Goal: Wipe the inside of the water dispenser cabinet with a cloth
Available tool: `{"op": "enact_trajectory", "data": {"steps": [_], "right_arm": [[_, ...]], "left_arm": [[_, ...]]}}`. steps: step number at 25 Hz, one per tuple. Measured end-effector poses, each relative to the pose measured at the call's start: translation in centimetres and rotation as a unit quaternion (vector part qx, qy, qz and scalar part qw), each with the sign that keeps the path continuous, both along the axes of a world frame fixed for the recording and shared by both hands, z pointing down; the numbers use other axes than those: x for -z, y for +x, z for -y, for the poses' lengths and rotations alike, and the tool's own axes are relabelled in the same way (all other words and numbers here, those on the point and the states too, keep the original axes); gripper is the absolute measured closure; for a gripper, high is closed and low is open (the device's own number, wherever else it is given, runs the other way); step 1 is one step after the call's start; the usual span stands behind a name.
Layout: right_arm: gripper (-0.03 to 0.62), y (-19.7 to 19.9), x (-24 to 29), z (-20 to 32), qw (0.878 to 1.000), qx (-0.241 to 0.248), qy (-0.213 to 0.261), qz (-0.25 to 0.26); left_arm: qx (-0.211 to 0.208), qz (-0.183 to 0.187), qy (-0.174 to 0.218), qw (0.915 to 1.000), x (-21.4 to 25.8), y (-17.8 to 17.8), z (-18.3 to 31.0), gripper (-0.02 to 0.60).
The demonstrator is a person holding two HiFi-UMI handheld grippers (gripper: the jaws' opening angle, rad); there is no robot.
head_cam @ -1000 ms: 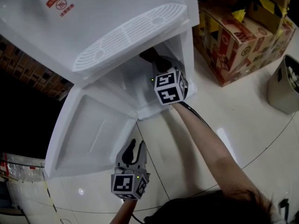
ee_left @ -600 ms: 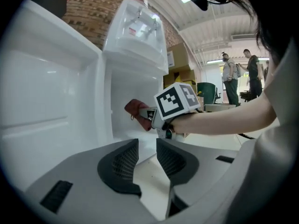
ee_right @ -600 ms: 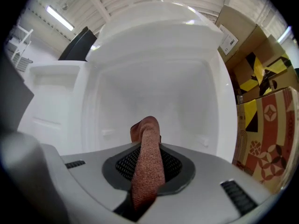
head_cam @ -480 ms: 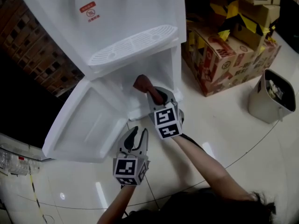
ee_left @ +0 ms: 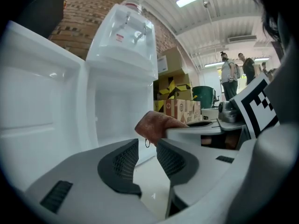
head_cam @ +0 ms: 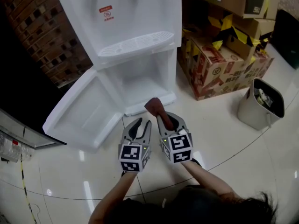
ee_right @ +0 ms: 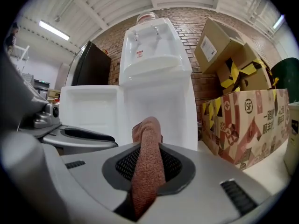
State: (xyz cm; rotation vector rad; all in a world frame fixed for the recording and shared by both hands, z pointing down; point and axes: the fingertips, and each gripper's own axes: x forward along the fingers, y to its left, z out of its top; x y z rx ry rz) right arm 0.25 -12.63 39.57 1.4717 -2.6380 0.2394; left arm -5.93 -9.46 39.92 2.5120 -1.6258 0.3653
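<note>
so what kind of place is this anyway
Probably a storeroom or warehouse corner rather than a home: stacked cardboard boxes with hazard tape, a bare brick wall, and a water dispenser standing on a glossy tiled floor.

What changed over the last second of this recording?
The right gripper, shut on the reddish-brown terry cloth, pulled back out of the white water dispenser cabinet and now sits in front of it, beside the left gripper. Unchanged: the cloth stays clamped, the left gripper open and empty, the white cabinet door swung open.
</note>
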Motion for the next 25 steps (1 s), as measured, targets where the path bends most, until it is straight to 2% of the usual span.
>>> {"op": "enact_trajectory", "data": {"steps": [7,10,15,25], "right_arm": [[0.522,-0.9,-0.8,-1.7,1.0,0.015,-0.01,-0.008],[0.522,-1.1,-1.0,-1.8,1.0,0.017,-0.013,-0.006],[0.522,-1.5,-1.2,-1.9,1.0,0.019,-0.009,-0.005],[0.522,-2.3,-1.5,-2.2,1.0,0.027,-0.015,-0.003]], "left_arm": [[-0.006,0.011,-0.01,0.9999,-1.5,0.3,-2.2,0.477],[0.003,0.012,-0.01,0.9999,-1.3,-0.3,-2.4,0.477],[-0.012,0.011,-0.009,0.9998,-0.5,0.6,-2.9,0.477],[-0.009,0.015,-0.018,0.9997,-1.2,0.0,-3.3,0.477]]}}
